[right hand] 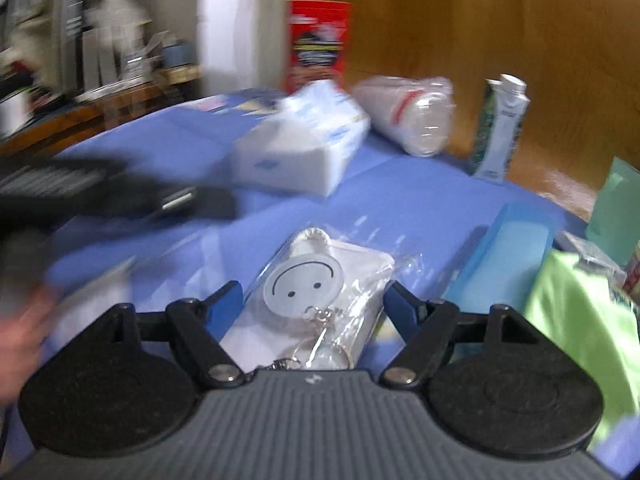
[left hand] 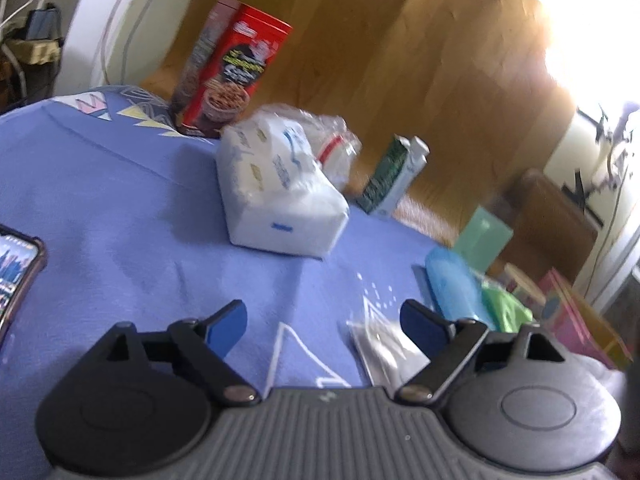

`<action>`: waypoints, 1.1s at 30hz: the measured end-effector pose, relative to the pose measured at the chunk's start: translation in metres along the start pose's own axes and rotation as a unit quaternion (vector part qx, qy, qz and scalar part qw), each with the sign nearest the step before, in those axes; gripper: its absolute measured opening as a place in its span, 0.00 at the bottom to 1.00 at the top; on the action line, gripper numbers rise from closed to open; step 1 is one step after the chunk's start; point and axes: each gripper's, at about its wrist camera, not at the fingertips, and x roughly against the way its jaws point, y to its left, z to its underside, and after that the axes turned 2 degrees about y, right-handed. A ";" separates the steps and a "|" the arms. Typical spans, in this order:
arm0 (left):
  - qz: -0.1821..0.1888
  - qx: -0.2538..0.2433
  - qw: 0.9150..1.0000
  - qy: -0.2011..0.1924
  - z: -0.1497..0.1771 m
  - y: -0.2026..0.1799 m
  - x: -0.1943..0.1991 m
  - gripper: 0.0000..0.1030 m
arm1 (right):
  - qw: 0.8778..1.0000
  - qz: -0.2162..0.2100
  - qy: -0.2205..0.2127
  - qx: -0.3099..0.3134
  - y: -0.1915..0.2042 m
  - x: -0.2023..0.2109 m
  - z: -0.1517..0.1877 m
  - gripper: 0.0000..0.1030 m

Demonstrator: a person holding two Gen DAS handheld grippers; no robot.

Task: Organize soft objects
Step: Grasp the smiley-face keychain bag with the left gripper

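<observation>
Looking across the worktop [left hand: 100, 184] first: blue cloth over it, clutter mostly along the far and right edges. Red cereal box [left hand: 236, 68] standing at the back, carton [right hand: 500, 132] upright further right, neither soft so probably not the concern here.

Tissue pack [left hand: 280, 196] next, biggest soft thing around. Sits well ahead of the left gripper [left hand: 322, 320], a bit left of centre, long axis running away from the camera and slanting toward the far left. Bagged roll [right hand: 412, 116] lying on its side just behind it, close enough that touching or not can't be told.

Green cloth [right hand: 580, 320] bunched at the right edge, beside a blue case [right hand: 516, 248].

Smallest: smiley keychain bag [right hand: 320, 292], flat on the cloth, right between the fingers of the right gripper [right hand: 312, 300]. Long axis pointing straight ahead, so already lined up. Clearly the right's job; from the left view just a corner of it showing near the right-hand finger.

Both grippers spread wide, nothing held. Guessing a squeeze on the bag comes next, thin slippery plastic though, could slide out.
</observation>
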 end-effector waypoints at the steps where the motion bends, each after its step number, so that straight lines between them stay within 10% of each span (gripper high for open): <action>1: -0.002 -0.011 1.000 0.006 0.000 -0.003 -0.002 0.84 | 1.000 -0.015 0.000 0.017 0.004 0.010 0.008 0.77; 7: 0.026 -0.084 0.996 0.028 0.008 -0.026 -0.003 0.86 | 0.995 -0.064 -0.001 0.081 0.008 0.067 0.053 0.78; 19: 0.156 -0.122 0.972 0.125 0.036 -0.098 -0.003 0.93 | 0.999 0.039 -0.020 0.020 -0.023 0.124 0.113 0.89; 33: 0.166 -0.185 0.953 0.172 0.072 -0.144 -0.014 0.96 | 0.999 0.023 -0.029 -0.025 -0.028 0.124 0.123 0.82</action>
